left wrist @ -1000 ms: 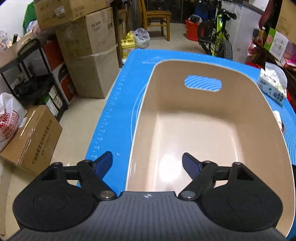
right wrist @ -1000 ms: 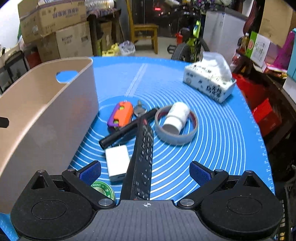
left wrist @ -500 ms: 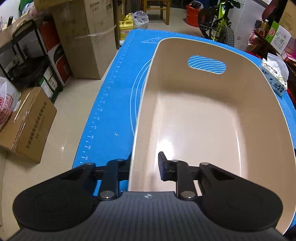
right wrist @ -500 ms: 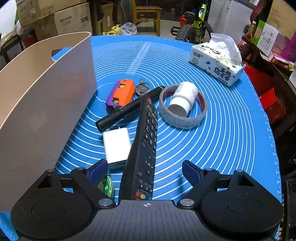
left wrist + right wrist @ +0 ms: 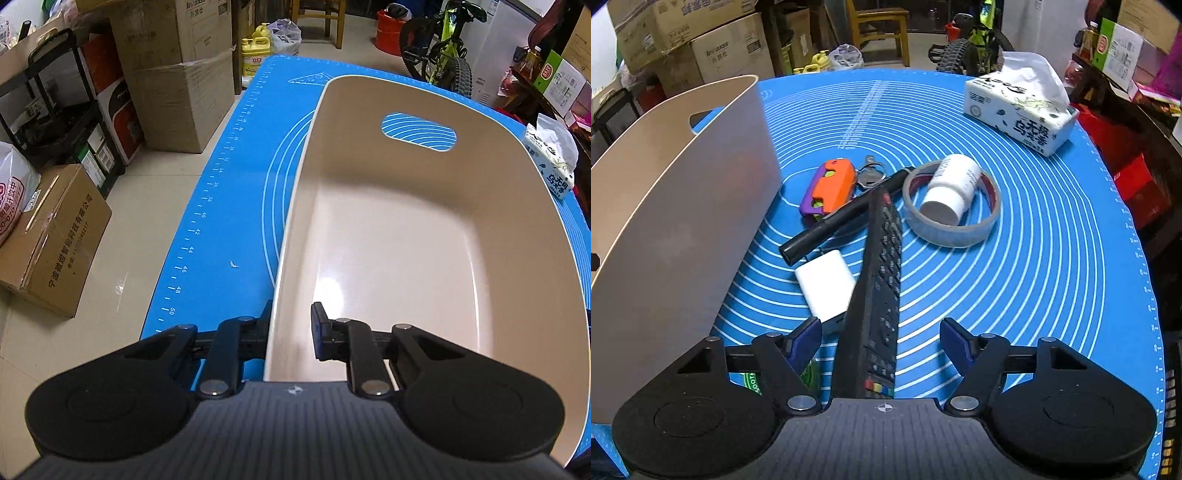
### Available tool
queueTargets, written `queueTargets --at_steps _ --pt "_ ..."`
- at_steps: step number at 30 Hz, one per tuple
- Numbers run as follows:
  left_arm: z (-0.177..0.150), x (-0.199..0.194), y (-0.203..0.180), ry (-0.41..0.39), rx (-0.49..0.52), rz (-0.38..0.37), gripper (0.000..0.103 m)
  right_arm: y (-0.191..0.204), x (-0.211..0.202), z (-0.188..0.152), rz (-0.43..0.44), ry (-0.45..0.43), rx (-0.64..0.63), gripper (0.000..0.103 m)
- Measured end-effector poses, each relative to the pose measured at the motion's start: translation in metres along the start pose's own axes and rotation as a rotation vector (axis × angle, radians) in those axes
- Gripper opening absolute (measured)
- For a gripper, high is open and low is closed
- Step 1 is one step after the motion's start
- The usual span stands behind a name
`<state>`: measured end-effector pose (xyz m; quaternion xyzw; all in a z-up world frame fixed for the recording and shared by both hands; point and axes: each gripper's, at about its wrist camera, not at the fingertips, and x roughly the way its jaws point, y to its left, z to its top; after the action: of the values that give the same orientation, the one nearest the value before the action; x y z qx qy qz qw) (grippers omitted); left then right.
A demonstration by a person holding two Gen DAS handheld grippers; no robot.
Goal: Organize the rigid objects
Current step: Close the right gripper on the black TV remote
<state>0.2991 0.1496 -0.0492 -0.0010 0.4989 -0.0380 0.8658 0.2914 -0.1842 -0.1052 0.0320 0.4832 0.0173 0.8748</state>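
2 tools at work. Left tool [image 5: 290,330] is clamped on the near-left wall of the beige bin [image 5: 406,236], 1 finger outside the wall, 1 inside. Right tool [image 5: 881,341] has its fingers spread wide, straddling the near end of the black remote [image 5: 879,291] without touching it.

Step in hand, as I judge it: steady the bin, pick up the remote. To do it well, lower the right tool squarely over the remote's narrow width, close across the long edges, lift level. The remote's far end seems to rest on the black pen [image 5: 842,218], so raise straight up to avoid dragging the pen. Keep the left grip firm so the bin does not skate on the blue mat [image 5: 1052,258].

Remote: long, slim, black, rows of buttons, coloured keys at the near end. It lies on the counter just right of the bin, beside a white charger block [image 5: 827,288]. Bin holds nothing yet; smooth, glossy, oval handle cut-out [image 5: 419,131] at the far end.
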Motion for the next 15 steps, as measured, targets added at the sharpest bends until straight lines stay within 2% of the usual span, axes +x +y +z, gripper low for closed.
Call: queueTargets --at_steps 5,10,15 --pt "0.0 0.0 0.0 -0.001 -0.002 0.004 0.021 -0.005 0.007 -0.003 0.009 0.038 0.012 0.06" --pt "-0.001 0.0 0.0 -0.003 -0.002 0.004 0.021 0.001 0.01 -0.001 -0.026 0.03 -0.027 0.053" --pt "0.0 0.001 0.0 -0.002 -0.004 0.009 0.021 0.001 0.012 0.002 -0.036 0.023 -0.039 0.039"
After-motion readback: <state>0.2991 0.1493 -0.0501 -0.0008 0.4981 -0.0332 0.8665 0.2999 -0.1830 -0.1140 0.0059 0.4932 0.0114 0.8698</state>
